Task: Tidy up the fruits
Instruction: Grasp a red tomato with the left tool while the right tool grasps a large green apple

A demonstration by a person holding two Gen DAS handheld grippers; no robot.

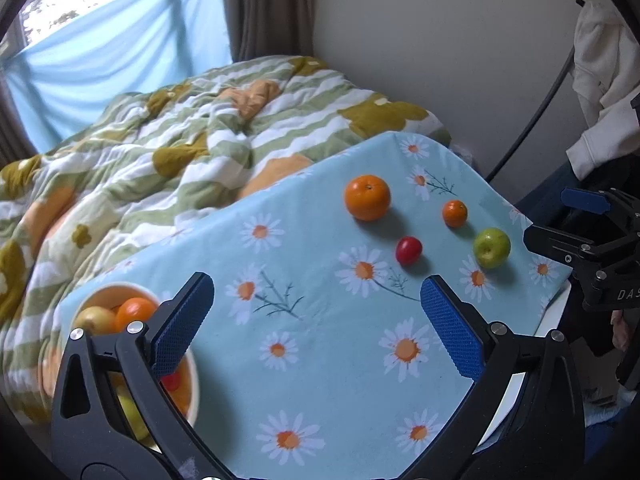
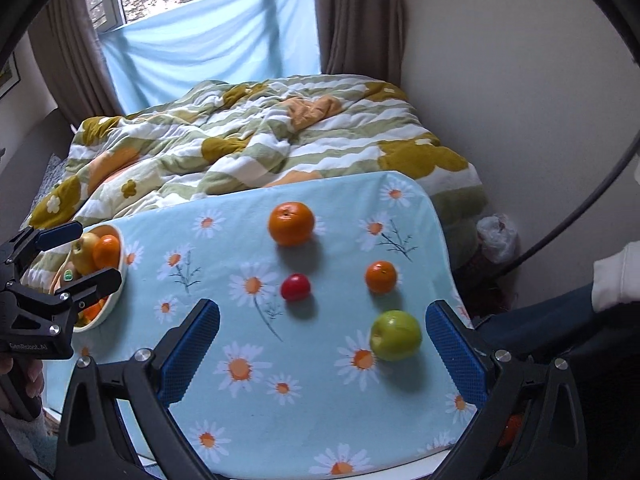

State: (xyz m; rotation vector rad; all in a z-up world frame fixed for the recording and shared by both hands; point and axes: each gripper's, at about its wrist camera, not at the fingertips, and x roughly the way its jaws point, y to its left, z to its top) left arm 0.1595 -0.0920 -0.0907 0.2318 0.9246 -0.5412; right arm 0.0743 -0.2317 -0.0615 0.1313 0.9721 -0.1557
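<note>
Pale blue cloth (image 2: 304, 364) printed with daisies covers the counter, and it hangs over the far edge toward the bed. On it we see four loose fruits: a big orange (image 2: 291, 223) farthest back, a small orange (image 2: 381, 277) to its right and nearer, a red fruit (image 2: 295, 287) near the middle, and a green apple (image 2: 395, 335) closest to us on the right. All four sit apart from each other. At the counter's left end stands a cream bowl (image 2: 116, 280) already holding an orange, a yellowish apple and other fruit we cannot make out.

Our left claw (image 1: 316, 320) is spread wide and empty, hovering above the cloth with its left finger over the bowl. Our right claw (image 2: 322, 352) is also wide open and holds nothing; the green apple lies just inside its right finger (image 2: 456, 356), not touching it.

Behind the counter a bed carries a rumpled quilt (image 2: 248, 140) in green and white waves with mustard and orange flowers. Beyond it a light blue sheet (image 2: 208, 52) is stretched across the lower window, flanked by brown curtains (image 2: 356, 16). A plain off-white wall (image 2: 500, 80) runs along the right, where a white garment (image 1: 600, 80) hangs.
</note>
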